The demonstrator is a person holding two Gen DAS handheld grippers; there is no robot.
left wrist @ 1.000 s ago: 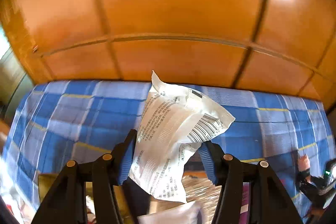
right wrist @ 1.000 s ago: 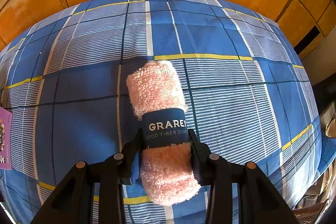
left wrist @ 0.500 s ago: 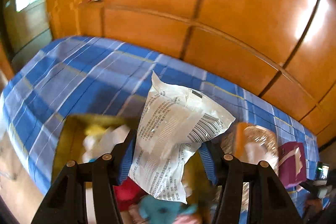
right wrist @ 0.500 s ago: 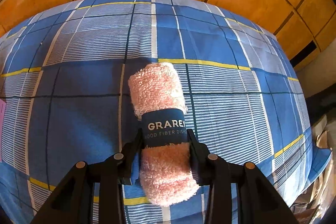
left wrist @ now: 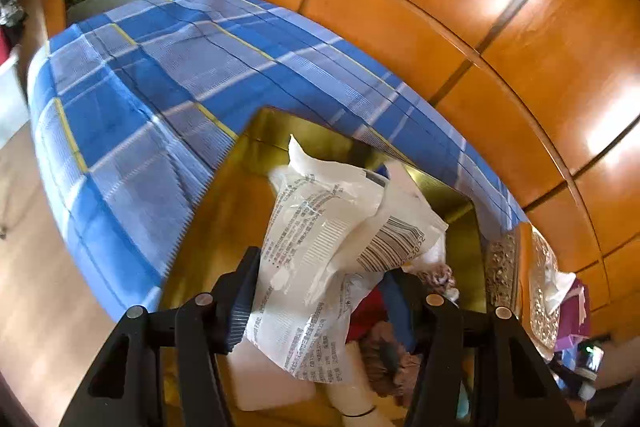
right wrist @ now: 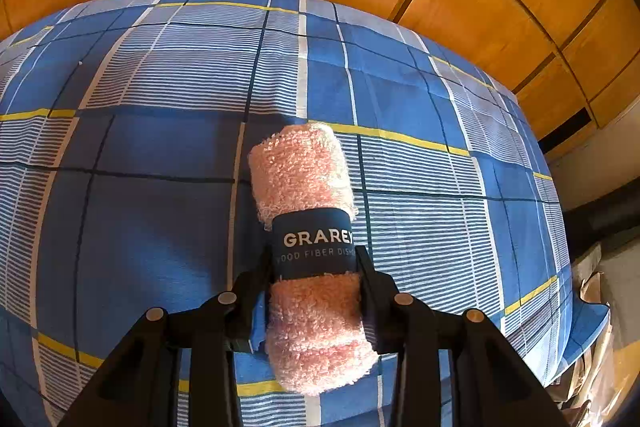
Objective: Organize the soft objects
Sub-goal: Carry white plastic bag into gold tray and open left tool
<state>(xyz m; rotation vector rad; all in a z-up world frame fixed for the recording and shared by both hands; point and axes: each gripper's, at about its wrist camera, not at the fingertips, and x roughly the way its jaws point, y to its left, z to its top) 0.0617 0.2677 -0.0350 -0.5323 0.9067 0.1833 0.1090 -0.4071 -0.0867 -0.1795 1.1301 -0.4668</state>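
Note:
My left gripper (left wrist: 320, 291) is shut on a white plastic packet (left wrist: 336, 251) with printed text and a barcode. It holds the packet above an open gold-lined box (left wrist: 224, 211) that has several soft items in it, among them something white, red and brown. My right gripper (right wrist: 314, 267) is shut on a rolled pink fluffy dishcloth (right wrist: 308, 187) with a dark blue GRAREY paper band. It holds the roll just over the blue plaid bedsheet (right wrist: 160, 147).
A blue plaid bedsheet (left wrist: 160, 75) covers the bed under the box. Orange wooden wardrobe panels (left wrist: 480, 27) stand behind. Glittery packets (left wrist: 540, 291) and a purple package (left wrist: 576, 311) lie right of the box. The bed's edge (right wrist: 576, 331) drops off at the right.
My left gripper has swung left and down with the packet, so the gold box now lies right below it. My right gripper holds the pink roll almost still.

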